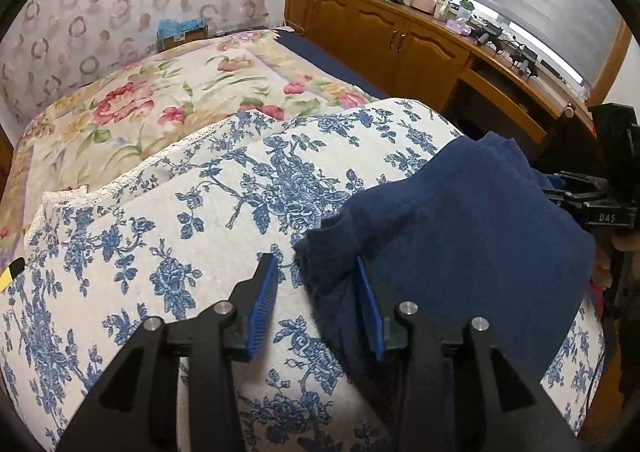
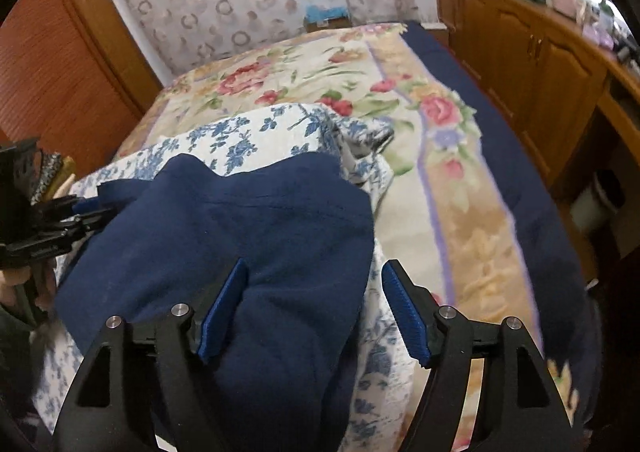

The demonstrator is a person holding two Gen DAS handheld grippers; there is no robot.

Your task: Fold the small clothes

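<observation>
A navy blue garment (image 1: 460, 236) lies folded on a blue-and-white floral cushion (image 1: 224, 220) on the bed. My left gripper (image 1: 316, 272) is open, its jaws straddling the garment's left corner, the right pad against the cloth. In the right wrist view the garment (image 2: 248, 220) fills the middle. My right gripper (image 2: 314, 276) is open over the garment's right edge, left pad on the cloth, right pad over the cushion (image 2: 248, 132). Each gripper shows at the other view's edge: the right gripper (image 1: 592, 196), the left gripper (image 2: 60, 220).
A floral bedspread (image 2: 400, 92) covers the bed behind the cushion. A wooden cabinet (image 1: 400, 32) with clutter on top runs along the right side. A wooden door (image 2: 52, 84) stands at the left. A patterned curtain (image 1: 120, 4) hangs at the back.
</observation>
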